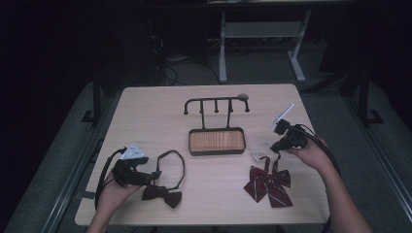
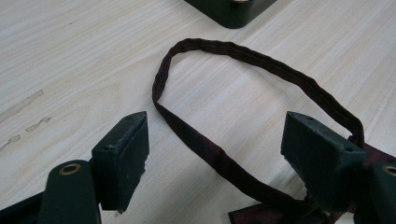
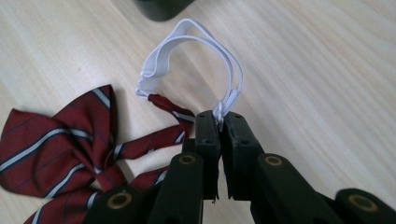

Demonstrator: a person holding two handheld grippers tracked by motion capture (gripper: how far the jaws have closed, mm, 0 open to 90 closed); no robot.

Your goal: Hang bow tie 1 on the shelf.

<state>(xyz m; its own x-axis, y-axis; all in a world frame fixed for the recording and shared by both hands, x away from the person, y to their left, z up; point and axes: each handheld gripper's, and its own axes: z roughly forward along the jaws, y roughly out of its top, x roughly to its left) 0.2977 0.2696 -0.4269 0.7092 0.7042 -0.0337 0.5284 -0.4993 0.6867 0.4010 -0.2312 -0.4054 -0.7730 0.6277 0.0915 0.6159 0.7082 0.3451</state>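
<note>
From above, a rack [image 1: 216, 127] stands mid-table [image 1: 145, 107]; the striped bow [image 1: 268, 184] lies right, the dark bow [image 1: 163, 195] left, bare wood around. Left gripper [image 2: 215, 158] view: jaws wide apart astride the dark bow's strap [image 2: 243, 56], untouched. Right gripper [image 3: 220, 135] view: jaws pinched on the white elastic [image 3: 187, 42], striped bow alongside.

The table [image 1: 145, 111] is showing pale, matt wood grain, scuffed in spots. At twelve o'clock, the stand's tray [image 1: 216, 141] is presenting a glossier, warmer wood panel inside a dark matt rim. The striped bow tie [image 3: 60, 144] is looking like smooth woven cloth with a slight sheen; its white elastic loop [image 3: 187, 51] is appearing ribbed. The dark bow tie's strap [image 2: 243, 56] is reading as crinkled matt fabric.
</note>
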